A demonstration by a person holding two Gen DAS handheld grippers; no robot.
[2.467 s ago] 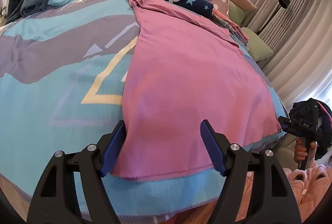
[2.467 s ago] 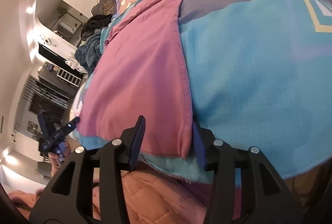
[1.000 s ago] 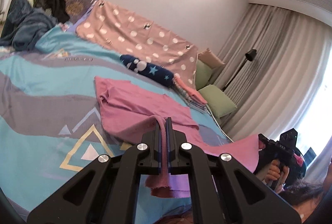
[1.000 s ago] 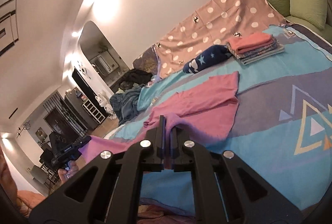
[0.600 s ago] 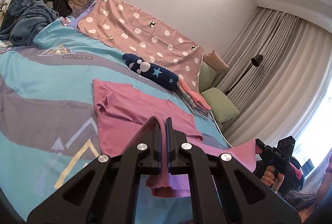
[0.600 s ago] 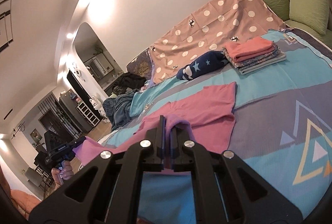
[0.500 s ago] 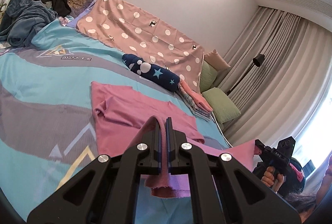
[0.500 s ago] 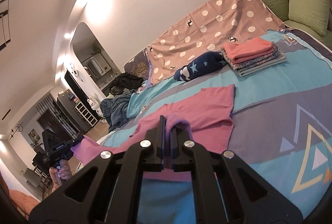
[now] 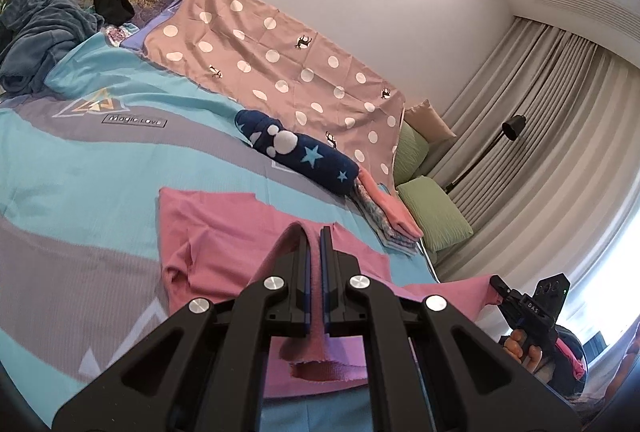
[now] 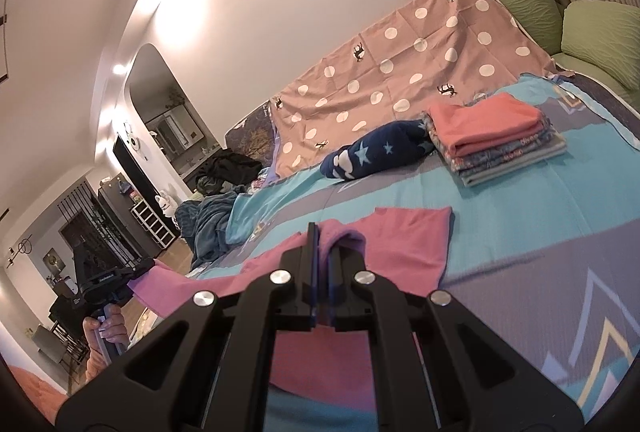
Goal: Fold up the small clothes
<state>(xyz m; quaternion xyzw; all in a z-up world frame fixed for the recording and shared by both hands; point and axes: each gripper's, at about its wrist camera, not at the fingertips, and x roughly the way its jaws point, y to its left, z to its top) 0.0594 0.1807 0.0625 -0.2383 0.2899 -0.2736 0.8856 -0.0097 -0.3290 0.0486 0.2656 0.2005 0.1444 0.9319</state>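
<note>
A pink garment point(image 9: 208, 228) lies on the bed with its far part flat on the blue and grey blanket point(image 9: 80, 167). My left gripper point(image 9: 315, 236) is shut on one near corner of its hem and holds it lifted. My right gripper point(image 10: 322, 236) is shut on the other near corner of the pink garment point(image 10: 404, 244). The hem hangs stretched between the two. Each gripper shows in the other's view, the right gripper point(image 9: 500, 282) at the right edge, the left gripper point(image 10: 150, 263) at the left edge.
A stack of folded clothes point(image 10: 492, 135) with a coral piece on top lies at the far right of the bed. A navy star-print roll point(image 9: 296, 155) lies beside it. A polka-dot sheet point(image 9: 280, 59) covers the headboard. Dark clothes point(image 9: 44, 27) are piled far left. Green pillows point(image 10: 596, 35) lie far right.
Both grippers closed on the near hem corners, lifted them, and are carrying the hem forward over the garment toward its far edge.
</note>
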